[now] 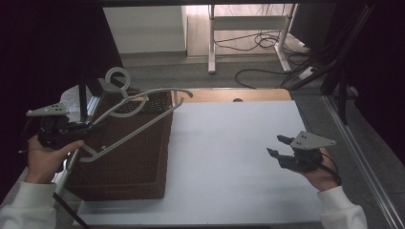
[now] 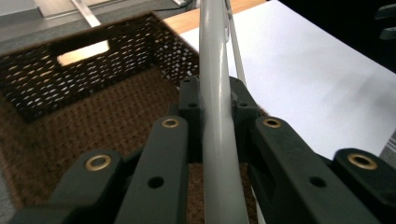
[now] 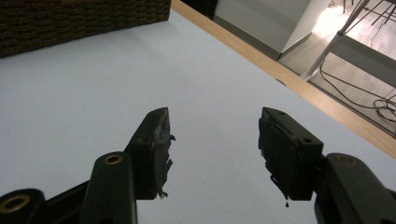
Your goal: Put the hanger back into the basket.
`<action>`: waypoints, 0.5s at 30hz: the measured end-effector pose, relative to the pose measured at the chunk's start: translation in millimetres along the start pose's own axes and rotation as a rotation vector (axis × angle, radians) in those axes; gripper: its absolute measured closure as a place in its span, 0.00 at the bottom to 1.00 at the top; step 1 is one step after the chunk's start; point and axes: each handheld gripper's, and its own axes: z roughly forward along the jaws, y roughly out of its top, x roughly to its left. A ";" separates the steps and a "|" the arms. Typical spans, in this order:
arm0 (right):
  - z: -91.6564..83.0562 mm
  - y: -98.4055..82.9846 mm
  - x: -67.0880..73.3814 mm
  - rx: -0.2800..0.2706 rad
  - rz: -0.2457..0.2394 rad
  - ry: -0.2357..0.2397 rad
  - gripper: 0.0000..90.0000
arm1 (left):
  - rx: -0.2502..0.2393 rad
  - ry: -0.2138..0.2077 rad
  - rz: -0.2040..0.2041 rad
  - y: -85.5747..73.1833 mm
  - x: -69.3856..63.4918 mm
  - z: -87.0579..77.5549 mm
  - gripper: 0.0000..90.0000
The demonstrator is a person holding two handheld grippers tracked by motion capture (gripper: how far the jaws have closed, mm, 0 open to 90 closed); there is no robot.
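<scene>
A grey clothes hanger (image 1: 129,135) hangs slanted over an open brown wicker basket (image 1: 143,162) at the left of the table. Its hook points up and away from me. My left gripper (image 1: 91,126) is shut on the hanger's near end. In the left gripper view the grey hanger bar (image 2: 215,56) runs up between the closed pads (image 2: 191,95), with the basket's woven floor (image 2: 70,121) beneath. My right gripper (image 1: 275,145) hovers open above the white tabletop (image 1: 229,143) at the right. In the right gripper view its gripper (image 3: 212,140) has nothing between its fingers.
A wooden strip (image 1: 239,94) borders the table's far edge. Beyond it stand a white desk frame (image 1: 248,24) and cables on the floor (image 1: 260,40). A metal rail (image 1: 358,148) runs along the right side. The basket's corner (image 3: 84,18) lies far from the right gripper.
</scene>
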 end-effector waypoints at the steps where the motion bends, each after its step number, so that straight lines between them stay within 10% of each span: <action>1: 0.2 -0.1 0.0 0.001 -0.001 0.000 0.49 | -0.004 0.005 -0.003 -2.5 2.4 -1.7 0.90; 15: 2.9 -1.9 -1.0 0.009 0.001 -0.003 0.48 | -0.038 0.095 -0.060 -36.3 39.4 -7.2 0.90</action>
